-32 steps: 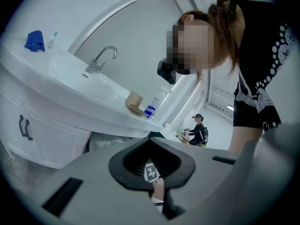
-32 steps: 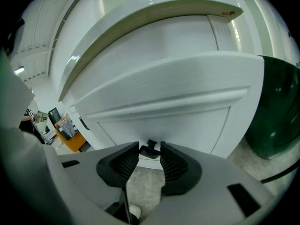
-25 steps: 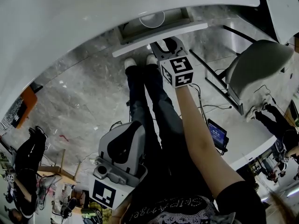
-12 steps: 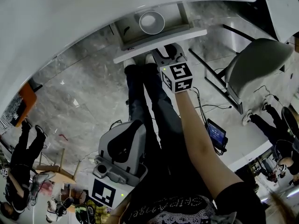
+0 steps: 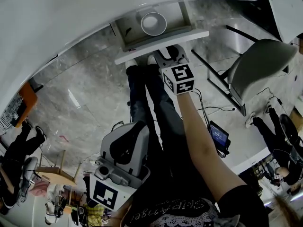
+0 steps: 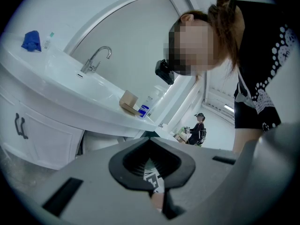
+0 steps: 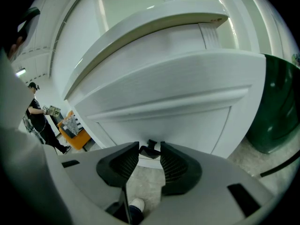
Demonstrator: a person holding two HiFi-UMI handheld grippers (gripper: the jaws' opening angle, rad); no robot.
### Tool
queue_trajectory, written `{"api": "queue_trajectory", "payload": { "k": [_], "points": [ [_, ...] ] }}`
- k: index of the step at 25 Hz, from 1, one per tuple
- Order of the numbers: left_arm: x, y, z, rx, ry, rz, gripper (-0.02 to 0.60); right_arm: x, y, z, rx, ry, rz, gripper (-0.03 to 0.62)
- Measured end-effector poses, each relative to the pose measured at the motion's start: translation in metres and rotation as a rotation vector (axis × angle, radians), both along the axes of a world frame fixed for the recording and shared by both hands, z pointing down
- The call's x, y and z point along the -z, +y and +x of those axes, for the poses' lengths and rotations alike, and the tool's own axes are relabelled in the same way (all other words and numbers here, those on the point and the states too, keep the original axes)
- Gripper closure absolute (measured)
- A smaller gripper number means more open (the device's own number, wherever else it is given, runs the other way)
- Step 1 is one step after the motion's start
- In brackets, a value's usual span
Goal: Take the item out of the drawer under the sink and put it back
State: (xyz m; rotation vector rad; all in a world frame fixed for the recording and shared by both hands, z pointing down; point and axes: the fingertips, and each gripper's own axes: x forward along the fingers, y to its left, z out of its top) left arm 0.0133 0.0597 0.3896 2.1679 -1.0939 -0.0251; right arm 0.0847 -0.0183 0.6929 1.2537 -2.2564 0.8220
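In the head view the white drawer (image 5: 163,42) under the sink counter (image 5: 85,18) stands pulled out. A round white bowl (image 5: 154,23) sits inside it. My right gripper (image 5: 169,52) is at the drawer front, its marker cube facing up. In the right gripper view its jaws are shut on the small black drawer handle (image 7: 151,149), with a pad on each side of it. My left gripper (image 5: 120,161) hangs low near the person's waist, far from the drawer. In the left gripper view that gripper (image 6: 150,142) is shut and holds nothing.
A grey chair (image 5: 262,67) stands right of the drawer, and a tablet (image 5: 220,136) and cables lie on the marble floor. The person's legs and shoes are just below the drawer front. A dark green bin (image 7: 276,107) sits right of the cabinet. A faucet (image 6: 96,58) and a cardboard box (image 6: 127,101) are on the counter.
The drawer has slid out toward me with my right gripper on its handle, and the bowl is now fully uncovered. The left gripper has stayed in place.
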Motion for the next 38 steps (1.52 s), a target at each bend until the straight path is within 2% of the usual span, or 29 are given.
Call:
{"api": "queue_trajectory", "payload": {
  "k": [10, 17, 21, 27, 33, 38],
  "points": [
    [0.005, 0.003, 0.001, 0.007, 0.011, 0.007, 0.577, 0.007, 0.002, 0.001, 0.04, 0.006, -0.011, 0.444],
    [0.012, -0.004, 0.004, -0.009, 0.024, 0.027, 0.577, 0.04, 0.024, 0.027, 0.0, 0.023, 0.012, 0.444],
    [0.017, -0.007, 0.012, -0.027, 0.031, 0.042, 0.577, 0.083, 0.036, 0.047, -0.04, 0.012, 0.092, 0.45],
    [0.023, -0.012, 0.016, -0.049, 0.028, 0.064, 0.577, 0.164, 0.039, 0.055, -0.106, -0.054, 0.228, 0.522],
    [0.023, -0.015, 0.001, -0.002, -0.066, 0.102, 0.577, 0.221, 0.036, 0.053, -0.102, -0.097, 0.323, 0.566],
    [0.038, -0.014, -0.015, 0.041, -0.09, 0.122, 0.577, 0.257, 0.047, 0.046, -0.094, -0.116, 0.344, 0.576]
  ]
}}
